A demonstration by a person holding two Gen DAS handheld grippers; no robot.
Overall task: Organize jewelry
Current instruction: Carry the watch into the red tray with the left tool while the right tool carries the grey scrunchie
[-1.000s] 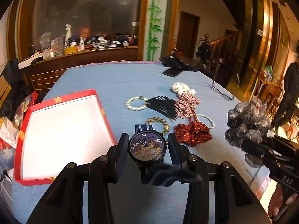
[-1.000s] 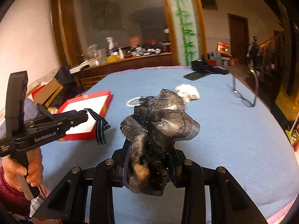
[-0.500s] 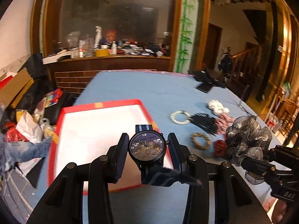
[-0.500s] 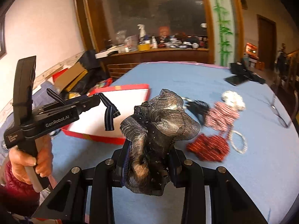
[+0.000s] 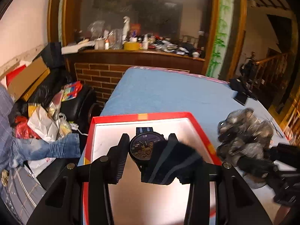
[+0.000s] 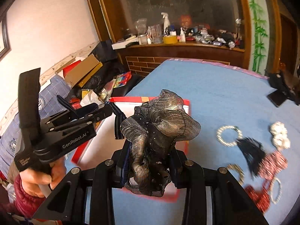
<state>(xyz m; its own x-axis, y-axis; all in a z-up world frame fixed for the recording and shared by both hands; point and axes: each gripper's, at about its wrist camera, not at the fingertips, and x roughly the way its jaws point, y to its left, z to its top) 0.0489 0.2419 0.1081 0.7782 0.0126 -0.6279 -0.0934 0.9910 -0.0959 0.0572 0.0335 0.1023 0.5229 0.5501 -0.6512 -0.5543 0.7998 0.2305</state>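
My left gripper is shut on a dark wristwatch with a cartoon face; its striped strap flops blurred to the right. It hovers over the red box with a white inside. My right gripper has a grey-gold mesh scrunchie between its pads, and its jaws are opening slightly. It hangs above the near edge of the red box. In the right wrist view the left gripper comes in from the left, held by a hand, the strap dangling.
On the blue tablecloth, right of the box, lie a pearl bracelet, a black tassel, red patterned scrunchies, a white scrunchie and a gold bracelet. A dark phone sits far right. Bags and clutter crowd the table's left side.
Both grippers have swept left across the table with the watch and the scrunchie, from beside the jewelry pile to over the red box. The watch strap has swung.
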